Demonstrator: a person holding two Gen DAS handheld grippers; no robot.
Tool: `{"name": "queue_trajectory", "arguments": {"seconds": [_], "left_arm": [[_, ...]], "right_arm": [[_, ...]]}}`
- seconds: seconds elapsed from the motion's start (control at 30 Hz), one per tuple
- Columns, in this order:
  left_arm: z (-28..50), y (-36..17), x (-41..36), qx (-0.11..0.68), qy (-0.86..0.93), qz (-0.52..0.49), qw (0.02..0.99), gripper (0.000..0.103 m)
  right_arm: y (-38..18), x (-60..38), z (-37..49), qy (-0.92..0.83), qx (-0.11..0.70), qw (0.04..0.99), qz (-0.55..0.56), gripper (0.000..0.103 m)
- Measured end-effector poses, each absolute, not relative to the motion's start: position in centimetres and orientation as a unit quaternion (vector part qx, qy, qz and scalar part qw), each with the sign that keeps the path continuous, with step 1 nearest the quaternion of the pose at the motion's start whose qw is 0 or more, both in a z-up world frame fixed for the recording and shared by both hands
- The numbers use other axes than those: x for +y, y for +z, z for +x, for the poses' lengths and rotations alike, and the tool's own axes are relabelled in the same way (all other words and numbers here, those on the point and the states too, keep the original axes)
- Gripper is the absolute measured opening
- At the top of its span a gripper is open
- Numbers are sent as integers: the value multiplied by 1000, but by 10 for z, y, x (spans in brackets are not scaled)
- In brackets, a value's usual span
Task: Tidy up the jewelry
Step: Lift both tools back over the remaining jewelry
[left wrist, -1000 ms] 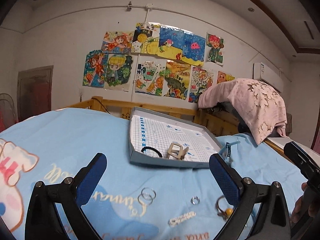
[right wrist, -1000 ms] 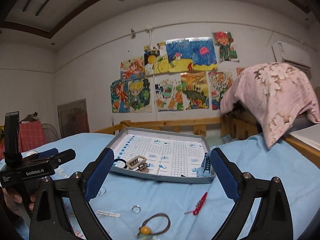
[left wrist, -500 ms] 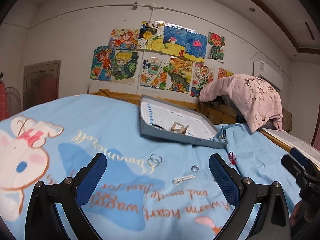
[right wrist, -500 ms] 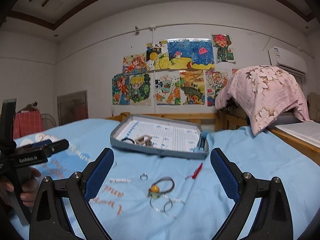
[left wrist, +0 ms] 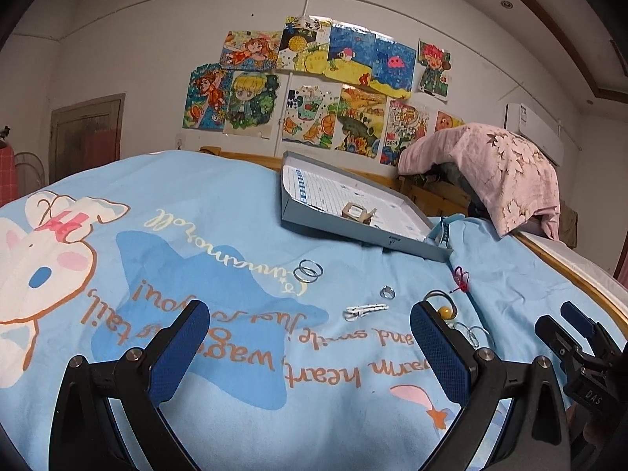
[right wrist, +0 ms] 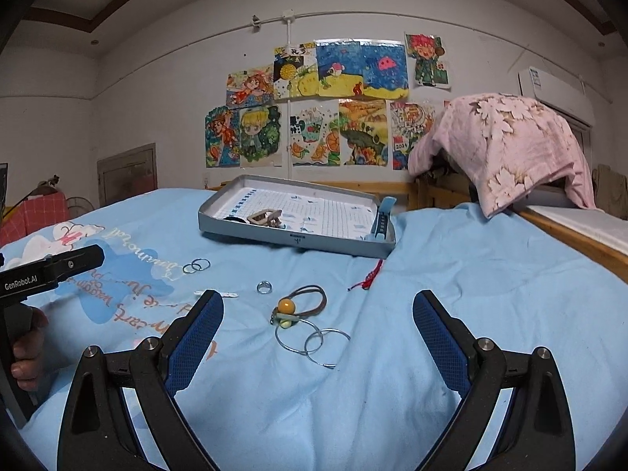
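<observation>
Right wrist view: right tool [right wrist: 318,314] spread and empty over hoops [right wrist: 312,340] at centre frame; left tool [left wrist: 310,333] likewise spread; next, pinch 1 for tray [right wrist: 290,240]

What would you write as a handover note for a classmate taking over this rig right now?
Left gripper: open, empty, above the blue bedspread.
Right gripper: open, empty.
In the grey tray: a beige hair claw, a black band, a blue piece at its right end.
Loose on the bedspread: small ring pair, single ring, white clip, brown cord with orange bead, large hoop pair, red cord.
Left to do: move the loose pieces into the tray.
</observation>
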State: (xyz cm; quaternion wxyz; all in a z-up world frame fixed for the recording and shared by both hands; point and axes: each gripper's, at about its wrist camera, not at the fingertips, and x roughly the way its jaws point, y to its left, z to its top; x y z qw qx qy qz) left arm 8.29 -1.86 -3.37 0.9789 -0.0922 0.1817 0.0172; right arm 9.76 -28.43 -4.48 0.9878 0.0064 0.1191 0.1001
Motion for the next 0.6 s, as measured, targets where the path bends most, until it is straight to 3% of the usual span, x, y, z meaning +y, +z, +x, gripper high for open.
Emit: {"name": "queue_trajectory", "arguments": {"seconds": [0.6], "left_arm": [[138, -30, -3, 273, 37, -71, 959, 103]], "right_arm": [[-45, -296, 139, 141, 177, 972, 63, 95]]}}
